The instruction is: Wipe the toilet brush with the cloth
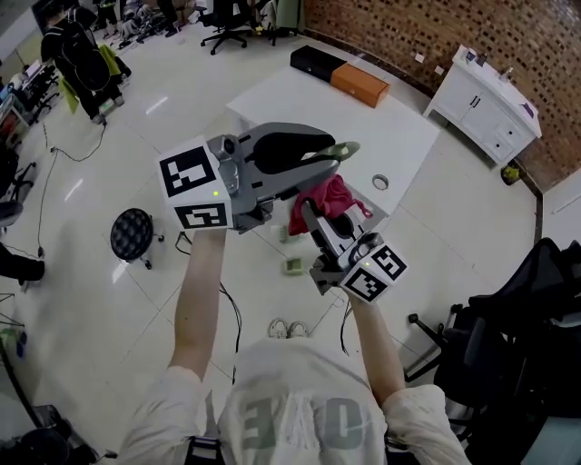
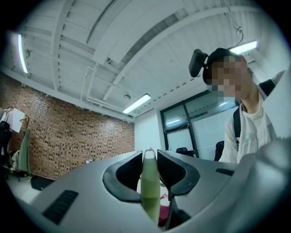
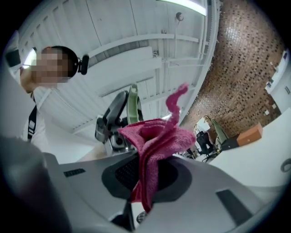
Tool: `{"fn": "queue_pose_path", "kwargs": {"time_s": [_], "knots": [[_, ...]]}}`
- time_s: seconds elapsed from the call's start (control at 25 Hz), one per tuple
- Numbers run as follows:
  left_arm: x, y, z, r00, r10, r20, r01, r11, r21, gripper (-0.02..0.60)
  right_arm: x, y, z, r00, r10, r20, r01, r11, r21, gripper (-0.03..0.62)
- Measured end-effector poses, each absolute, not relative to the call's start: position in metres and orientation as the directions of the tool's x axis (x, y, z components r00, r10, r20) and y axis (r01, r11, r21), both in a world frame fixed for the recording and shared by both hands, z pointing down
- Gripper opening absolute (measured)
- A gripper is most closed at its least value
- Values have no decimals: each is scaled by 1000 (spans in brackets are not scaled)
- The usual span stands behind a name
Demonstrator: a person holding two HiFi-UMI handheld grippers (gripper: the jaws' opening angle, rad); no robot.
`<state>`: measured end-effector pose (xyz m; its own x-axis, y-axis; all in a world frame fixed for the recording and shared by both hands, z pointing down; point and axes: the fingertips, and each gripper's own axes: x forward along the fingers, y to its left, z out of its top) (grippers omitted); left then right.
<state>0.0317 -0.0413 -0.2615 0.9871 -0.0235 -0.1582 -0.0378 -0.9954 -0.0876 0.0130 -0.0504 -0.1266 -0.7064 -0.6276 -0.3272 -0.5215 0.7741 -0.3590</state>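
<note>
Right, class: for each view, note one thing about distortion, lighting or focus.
Head view: sharp, evenly lit, wall bowed by the wide lens. Left gripper view: fisheye circle with black corners; lamp strip glares; brush near the lens looks soft. Right gripper view: same fisheye; cloth crisp, top lamp blown out.

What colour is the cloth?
The cloth is magenta pink, clearest in the right gripper view.

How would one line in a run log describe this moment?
left hand-held gripper: shut on toilet brush | right hand-held gripper: shut on cloth | wiping contact: cannot tell
</note>
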Motion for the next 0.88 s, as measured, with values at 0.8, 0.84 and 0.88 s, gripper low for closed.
{"fn": "queue_pose_path", "kwargs": {"time_s": [0.8, 0.84, 0.88], "knots": [[-17, -65, -251, 921, -290, -259, -298, -954, 8, 104, -47, -17, -38, -628, -770, 107, -762, 638, 113, 31], [-16, -64, -251, 916, -294, -271, -301, -953, 16, 104, -48, -22, -25, -605, -781, 155, -771, 623, 130, 31], [-16, -62, -251, 914, -295, -280, -301, -953, 21, 104, -47, -25, -14, -581, -791, 192, -781, 609, 142, 31]]}}
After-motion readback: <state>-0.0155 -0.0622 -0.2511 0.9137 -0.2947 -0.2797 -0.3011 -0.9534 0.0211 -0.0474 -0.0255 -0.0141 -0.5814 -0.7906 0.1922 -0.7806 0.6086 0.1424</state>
